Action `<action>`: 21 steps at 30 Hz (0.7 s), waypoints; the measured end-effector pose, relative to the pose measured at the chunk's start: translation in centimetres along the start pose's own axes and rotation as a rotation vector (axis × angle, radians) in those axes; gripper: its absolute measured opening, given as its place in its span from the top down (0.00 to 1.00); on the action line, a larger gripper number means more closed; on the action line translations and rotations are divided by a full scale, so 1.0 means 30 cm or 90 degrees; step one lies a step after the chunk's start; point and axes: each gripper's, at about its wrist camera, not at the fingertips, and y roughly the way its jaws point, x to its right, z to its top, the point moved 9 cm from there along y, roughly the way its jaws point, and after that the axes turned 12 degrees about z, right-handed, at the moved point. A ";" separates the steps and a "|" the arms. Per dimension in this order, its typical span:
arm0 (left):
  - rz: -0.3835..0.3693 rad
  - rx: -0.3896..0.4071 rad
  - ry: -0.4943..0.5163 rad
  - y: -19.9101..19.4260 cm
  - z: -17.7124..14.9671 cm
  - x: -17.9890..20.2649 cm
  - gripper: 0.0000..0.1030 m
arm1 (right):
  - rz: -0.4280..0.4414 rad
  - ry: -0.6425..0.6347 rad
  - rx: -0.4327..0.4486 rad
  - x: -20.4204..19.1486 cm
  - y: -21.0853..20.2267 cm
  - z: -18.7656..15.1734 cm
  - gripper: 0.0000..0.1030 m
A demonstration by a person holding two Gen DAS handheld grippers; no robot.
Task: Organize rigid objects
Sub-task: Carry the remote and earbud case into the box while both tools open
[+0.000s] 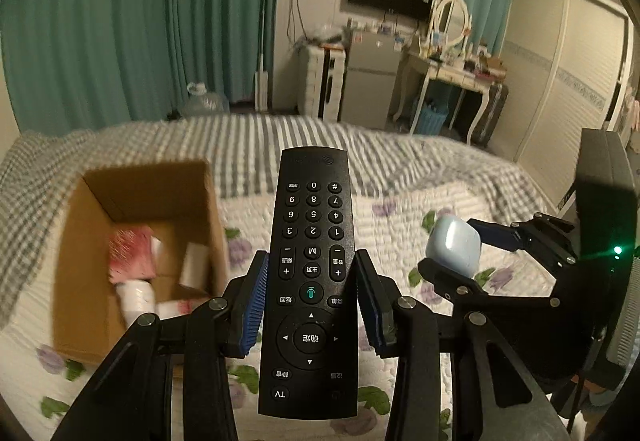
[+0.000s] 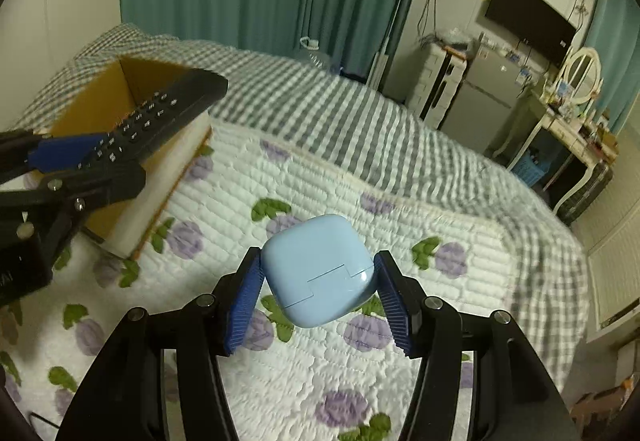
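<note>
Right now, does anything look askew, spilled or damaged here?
Nothing stands out. The left gripper holds the remote, the right gripper holds the blue case, and the cardboard box sits upright on the bed.

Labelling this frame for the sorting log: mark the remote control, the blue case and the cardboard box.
remote control (image 1: 312, 281), left wrist view, on its button face between the gripper pads.
blue case (image 2: 320, 269), right wrist view, on its front face near the lid seam.
cardboard box (image 1: 76, 281), left wrist view, on its left inner wall.
</note>
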 end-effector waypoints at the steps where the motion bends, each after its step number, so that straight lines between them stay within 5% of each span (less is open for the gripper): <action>1: 0.003 0.013 -0.004 -0.029 0.019 -0.025 0.59 | -0.002 -0.004 0.006 -0.014 -0.022 0.016 0.46; 10: 0.044 0.056 -0.038 -0.160 0.075 -0.266 0.59 | 0.006 -0.055 0.070 -0.227 -0.181 0.230 0.46; 21: 0.103 0.047 -0.062 -0.133 0.034 -0.550 0.59 | 0.065 -0.102 0.084 -0.534 -0.084 0.400 0.46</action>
